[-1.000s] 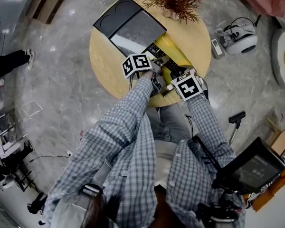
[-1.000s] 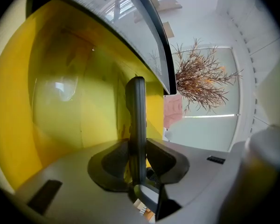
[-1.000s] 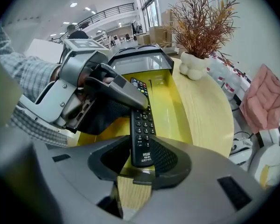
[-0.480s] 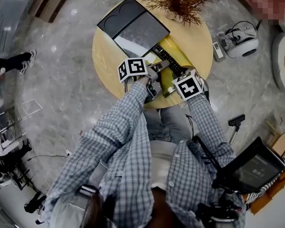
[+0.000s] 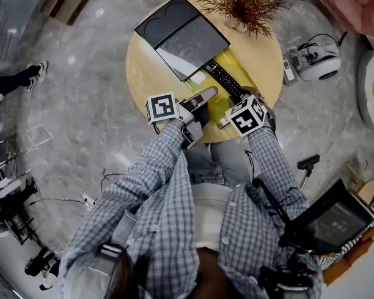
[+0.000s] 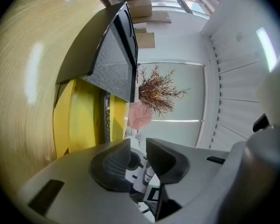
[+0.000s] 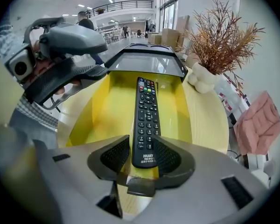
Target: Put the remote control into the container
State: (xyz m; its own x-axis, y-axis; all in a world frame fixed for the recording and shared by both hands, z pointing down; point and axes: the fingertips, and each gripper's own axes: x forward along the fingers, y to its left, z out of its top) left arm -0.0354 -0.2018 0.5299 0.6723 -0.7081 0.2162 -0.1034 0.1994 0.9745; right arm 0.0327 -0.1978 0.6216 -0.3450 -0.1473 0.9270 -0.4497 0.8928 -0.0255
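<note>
Remote control (image 5: 222, 78): lying lengthwise inside the yellow container (image 5: 242, 75) with its buttons facing up. Its near end is sitting between the right gripper's jaws.
Right gripper (image 7: 141, 157): reaching in over the container's near rim and pinching the remote control's near end. One pad is touching its side, and a thin sliver of yellow is showing at the other.
Left gripper (image 5: 207, 94): hanging just left of the container, above the table (image 5: 146, 73). Its jaws are slightly spread and holding nothing.
Progress: the placing is looking nearly done, since the remote control is lying within the walls. Whether it is resting on the floor or hanging just above it cannot be told. Letting go and drawing the right gripper back are remaining.
Edges: the container's walls are running close along both long sides of the remote control. The dark lid (image 5: 196, 42) is standing over the far end, just beyond its tip.
Open room: the way out is appearing to be up and back over the near rim. The left gripper is crowding the left wall, and the dried plant (image 5: 246, 2) is standing well apart at the far right.
</note>
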